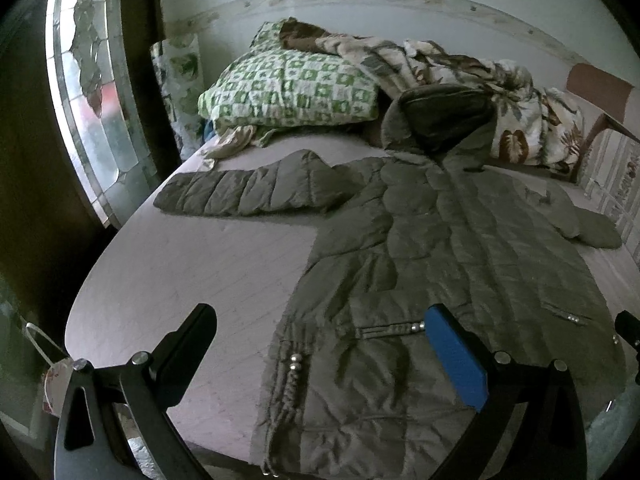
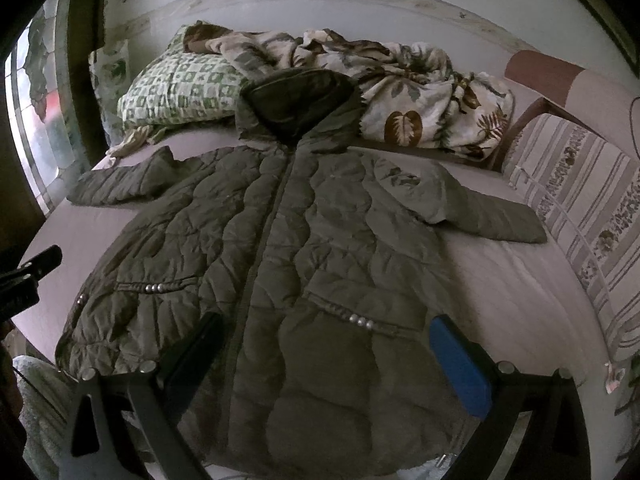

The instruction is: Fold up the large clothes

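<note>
An olive quilted hooded jacket (image 1: 440,248) lies flat, front up and zipped, on the pale bed sheet (image 1: 192,276), sleeves spread to both sides. It also fills the right wrist view (image 2: 304,240). My left gripper (image 1: 320,316) is open and empty, hovering over the jacket's lower left hem and the bare sheet. My right gripper (image 2: 326,326) is open and empty above the jacket's lower front, near the hem. The left gripper's tip (image 2: 40,264) shows at the left edge of the right wrist view.
A green checked pillow (image 1: 288,88) and a crumpled leaf-print blanket (image 1: 520,108) lie at the head of the bed, touching the hood (image 1: 444,112). A window (image 1: 92,92) is at the left. A striped cushioned side (image 2: 580,200) runs along the right.
</note>
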{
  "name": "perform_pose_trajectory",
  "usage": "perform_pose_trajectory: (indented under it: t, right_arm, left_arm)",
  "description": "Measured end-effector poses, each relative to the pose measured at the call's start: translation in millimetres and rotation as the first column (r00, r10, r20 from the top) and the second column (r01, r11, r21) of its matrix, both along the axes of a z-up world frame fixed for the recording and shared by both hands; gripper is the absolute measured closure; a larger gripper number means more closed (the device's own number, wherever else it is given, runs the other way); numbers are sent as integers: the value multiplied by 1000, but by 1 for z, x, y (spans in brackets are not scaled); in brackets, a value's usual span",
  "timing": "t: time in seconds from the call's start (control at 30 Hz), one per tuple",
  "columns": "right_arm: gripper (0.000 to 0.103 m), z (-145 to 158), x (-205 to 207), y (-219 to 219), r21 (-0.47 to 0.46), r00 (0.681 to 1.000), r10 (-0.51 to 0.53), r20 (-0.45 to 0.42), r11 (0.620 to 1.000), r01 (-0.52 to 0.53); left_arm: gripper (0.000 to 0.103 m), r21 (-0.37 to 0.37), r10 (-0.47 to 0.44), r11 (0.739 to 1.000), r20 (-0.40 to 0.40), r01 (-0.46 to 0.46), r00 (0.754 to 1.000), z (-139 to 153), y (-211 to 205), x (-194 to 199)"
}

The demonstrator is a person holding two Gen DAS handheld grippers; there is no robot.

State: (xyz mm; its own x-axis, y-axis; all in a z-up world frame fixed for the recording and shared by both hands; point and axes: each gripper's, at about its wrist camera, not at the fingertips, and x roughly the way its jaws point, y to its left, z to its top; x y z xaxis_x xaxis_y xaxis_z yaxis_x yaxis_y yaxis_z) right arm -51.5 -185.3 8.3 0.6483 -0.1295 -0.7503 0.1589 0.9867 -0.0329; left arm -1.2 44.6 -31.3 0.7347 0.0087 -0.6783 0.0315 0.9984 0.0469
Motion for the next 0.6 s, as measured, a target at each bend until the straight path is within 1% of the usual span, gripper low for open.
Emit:
perform_pose_trajectory:
  t: [0.23,0.37,0.6]
  right_arm:
    - [0,-6,11,9,-3,1000,20,-18,1000,-20]
    - [0,-8,16,12,-2,999,27,-26,1000,-27]
    - [0,-11,19,12,0,999,24,-33,1000,-24]
  left_arm:
    - [0,-56,62,996,-47,-65,997,-12,28,12]
    - [0,-44,79,996,-44,-81,996,-17,34,12]
    - [0,-33,70,997,-33,-71,997,-15,31,12]
